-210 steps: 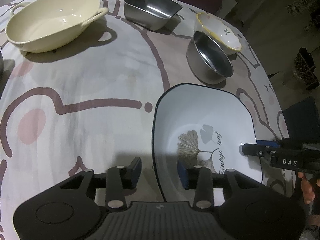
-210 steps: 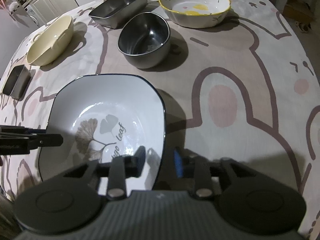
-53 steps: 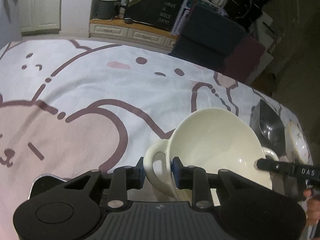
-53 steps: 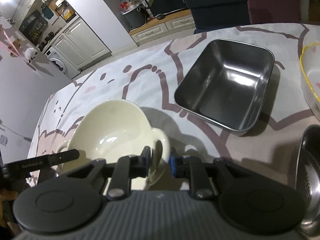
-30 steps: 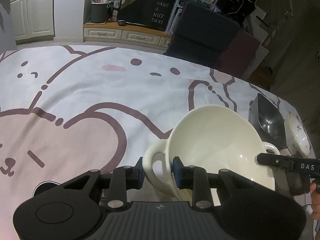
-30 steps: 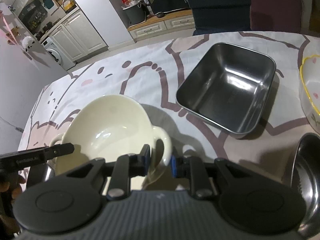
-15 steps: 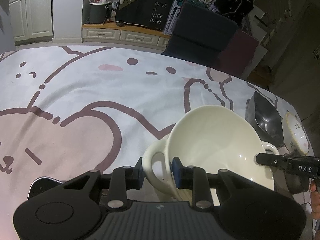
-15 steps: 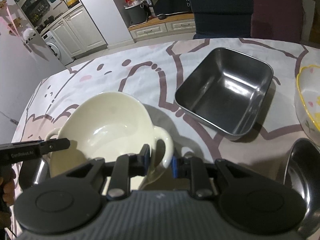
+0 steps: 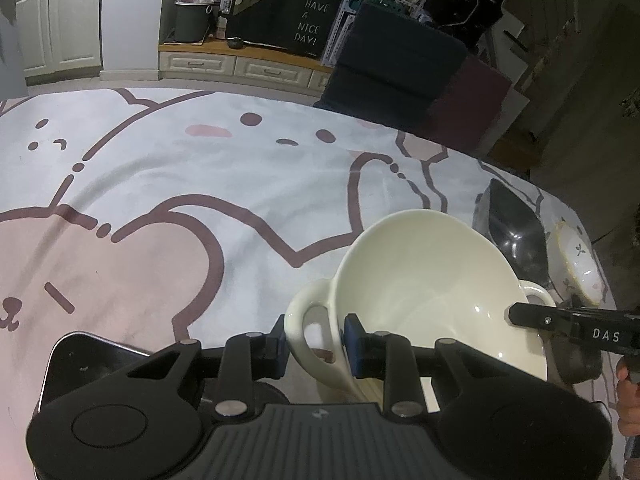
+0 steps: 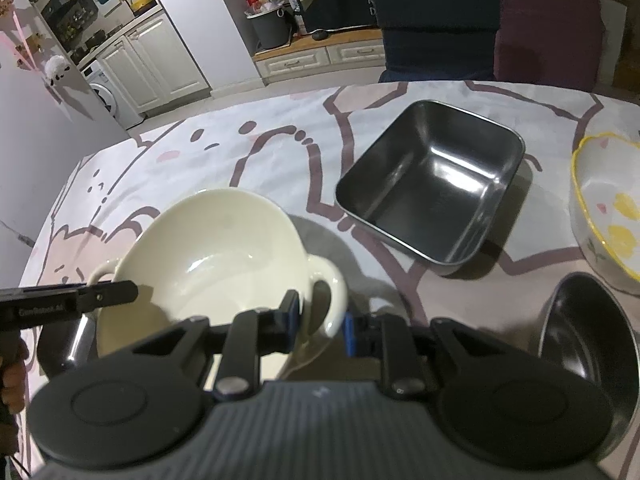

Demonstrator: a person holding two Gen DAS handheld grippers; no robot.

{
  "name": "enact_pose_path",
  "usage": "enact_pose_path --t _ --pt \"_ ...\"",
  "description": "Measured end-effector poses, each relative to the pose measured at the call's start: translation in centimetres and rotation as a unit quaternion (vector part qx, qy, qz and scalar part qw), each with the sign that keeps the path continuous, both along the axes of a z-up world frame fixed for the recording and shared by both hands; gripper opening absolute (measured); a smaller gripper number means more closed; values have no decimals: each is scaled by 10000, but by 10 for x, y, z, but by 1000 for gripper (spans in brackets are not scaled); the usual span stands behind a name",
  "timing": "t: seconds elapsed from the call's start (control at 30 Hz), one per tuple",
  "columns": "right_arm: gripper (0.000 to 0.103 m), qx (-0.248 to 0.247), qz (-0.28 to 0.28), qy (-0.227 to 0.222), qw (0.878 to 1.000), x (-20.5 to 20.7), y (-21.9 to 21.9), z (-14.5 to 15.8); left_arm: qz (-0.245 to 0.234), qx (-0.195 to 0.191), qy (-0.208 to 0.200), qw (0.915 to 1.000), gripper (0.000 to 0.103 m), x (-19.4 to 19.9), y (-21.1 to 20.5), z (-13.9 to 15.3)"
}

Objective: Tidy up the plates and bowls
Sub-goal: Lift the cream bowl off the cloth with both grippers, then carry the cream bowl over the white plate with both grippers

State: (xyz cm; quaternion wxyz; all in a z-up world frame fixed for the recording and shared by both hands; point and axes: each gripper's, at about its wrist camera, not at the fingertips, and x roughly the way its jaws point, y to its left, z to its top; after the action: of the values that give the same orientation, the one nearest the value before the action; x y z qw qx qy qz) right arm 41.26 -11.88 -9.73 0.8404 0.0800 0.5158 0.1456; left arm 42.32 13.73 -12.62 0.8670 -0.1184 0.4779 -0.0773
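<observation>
Carrying the cream two-handled bowl [image 9: 432, 280], each handle pinched by the left gripper [image 9: 316, 340] and right gripper [image 10: 320, 320], which I judge next calls for level, matched travel above the table [image 9: 180, 184].

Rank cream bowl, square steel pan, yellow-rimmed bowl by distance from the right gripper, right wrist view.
1. Cream bowl: its handle sits in the right gripper.
2. Square steel pan: ahead, to the right.
3. Yellow-rimmed bowl: far right edge, beyond the pan.

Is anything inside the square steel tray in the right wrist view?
No, the square steel tray shows only its bare, shiny metal floor and walls.
</observation>
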Motion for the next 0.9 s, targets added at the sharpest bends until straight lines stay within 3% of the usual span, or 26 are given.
enact_pose_path --t 0.4,0.9 --pt "26 61 -99 -270 9996 -20 -15 29 66 -115 -280 9995 29 -20 -16 34" --pt "26 241 -307 -772 9963 -84 -70 83 -35 -296 -710 9970 26 -74 -62 93"
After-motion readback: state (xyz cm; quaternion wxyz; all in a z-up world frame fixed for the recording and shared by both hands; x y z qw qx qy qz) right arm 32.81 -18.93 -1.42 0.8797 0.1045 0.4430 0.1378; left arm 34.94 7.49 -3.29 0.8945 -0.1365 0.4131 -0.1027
